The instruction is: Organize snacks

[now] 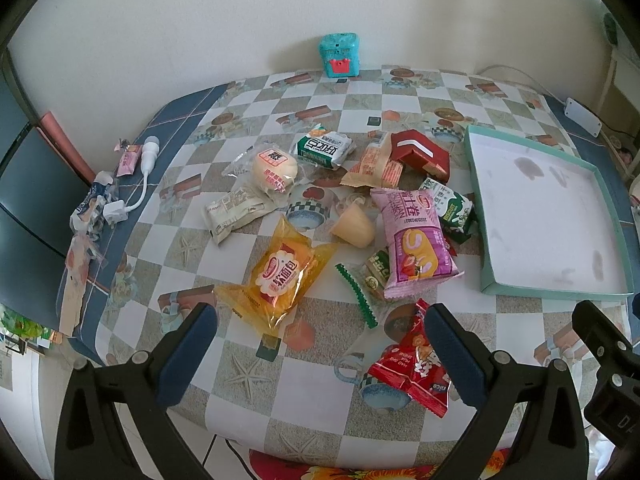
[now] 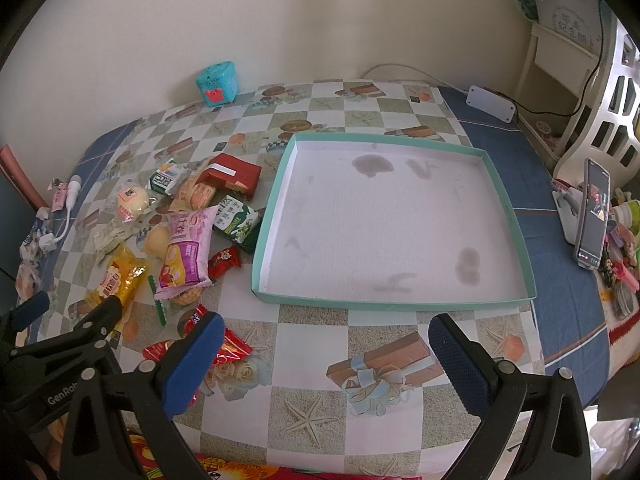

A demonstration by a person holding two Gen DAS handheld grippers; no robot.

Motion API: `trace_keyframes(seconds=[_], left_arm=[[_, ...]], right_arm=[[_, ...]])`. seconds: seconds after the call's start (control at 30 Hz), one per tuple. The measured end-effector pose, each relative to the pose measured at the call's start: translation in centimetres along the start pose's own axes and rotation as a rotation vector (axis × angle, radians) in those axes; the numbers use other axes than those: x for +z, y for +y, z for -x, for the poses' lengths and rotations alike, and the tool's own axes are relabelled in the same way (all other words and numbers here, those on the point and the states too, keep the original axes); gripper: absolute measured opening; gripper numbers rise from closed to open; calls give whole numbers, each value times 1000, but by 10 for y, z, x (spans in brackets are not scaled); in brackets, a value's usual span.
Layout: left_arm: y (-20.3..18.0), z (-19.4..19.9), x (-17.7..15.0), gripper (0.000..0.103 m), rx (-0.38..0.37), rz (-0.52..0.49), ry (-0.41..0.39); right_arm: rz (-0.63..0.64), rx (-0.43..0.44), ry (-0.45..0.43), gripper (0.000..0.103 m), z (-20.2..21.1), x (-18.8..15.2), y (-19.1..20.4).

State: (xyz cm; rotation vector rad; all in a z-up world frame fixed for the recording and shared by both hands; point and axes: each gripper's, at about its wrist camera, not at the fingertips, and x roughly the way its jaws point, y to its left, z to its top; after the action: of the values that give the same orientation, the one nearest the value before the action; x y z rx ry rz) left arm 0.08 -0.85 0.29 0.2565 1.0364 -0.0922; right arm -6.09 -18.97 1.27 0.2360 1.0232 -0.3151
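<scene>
Blue pads line the fingers of both grippers, and on each the jaws stand wide apart with nothing between them. The left gripper (image 1: 320,344) hovers over the near edge of the table (image 1: 248,384), which has a checked cloth with pictures of gifts and starfish. Just beside its right finger lies a red snack packet (image 1: 412,372), partly hidden behind the pad. A little further lie a yellow bread packet (image 1: 276,276) and a green serrated strip (image 1: 356,294), then a pink roll-cake packet (image 1: 412,240) with a pale yellow cup (image 1: 354,226) near its left side. Behind them lie a round bun in clear wrap (image 1: 274,168), a green-and-white biscuit packet (image 1: 324,150) and a red box (image 1: 420,154). The right gripper (image 2: 326,364) hangs over bare cloth, in front of a shallow teal tray (image 2: 508,200) with a white stained floor, and no snack lies in it. The snacks are all in a heap to the left of the tray. A teal toy box (image 2: 216,82) stands at the wall, and a phone (image 2: 592,216) on a stand is at the far right.
</scene>
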Motion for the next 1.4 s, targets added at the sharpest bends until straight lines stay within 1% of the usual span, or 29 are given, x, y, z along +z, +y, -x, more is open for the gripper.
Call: trace_keyframes(seconds=[0.33, 0.43, 0.5, 0.57, 0.67, 0.73, 0.83, 0.93, 1.1, 1.27, 1.4], left_arm=[[1, -2, 1, 103, -6, 12, 9], [6, -6, 2, 103, -39, 28, 35], [10, -9, 4, 103, -61, 37, 45], [17, -13, 7, 103, -56, 48, 51], [35, -22, 11, 103, -86, 106, 86], [50, -31, 12, 103, -97, 152, 111], [66, -42, 12, 103, -89, 187, 133], [77, -53, 8, 103, -102, 211, 158], [85, -68, 2, 103, -117, 230, 186], [90, -76, -1, 103, -130, 242, 200], [92, -81, -3, 103, -139, 253, 206]], right_arm=[[9, 1, 9, 103, -3, 1, 2], [28, 31, 27, 103, -8, 3, 8], [42, 54, 48, 103, -14, 5, 13], [65, 74, 79, 103, -22, 5, 22], [82, 104, 128, 103, -34, 5, 33], [91, 110, 152, 103, -43, 5, 41], [114, 118, 183, 103, -54, 3, 54], [133, 127, 219, 103, -65, 2, 65], [195, 151, 266, 103, -77, -4, 85], [245, 177, 285, 103, -80, -9, 99], [286, 199, 320, 103, -86, -14, 107]])
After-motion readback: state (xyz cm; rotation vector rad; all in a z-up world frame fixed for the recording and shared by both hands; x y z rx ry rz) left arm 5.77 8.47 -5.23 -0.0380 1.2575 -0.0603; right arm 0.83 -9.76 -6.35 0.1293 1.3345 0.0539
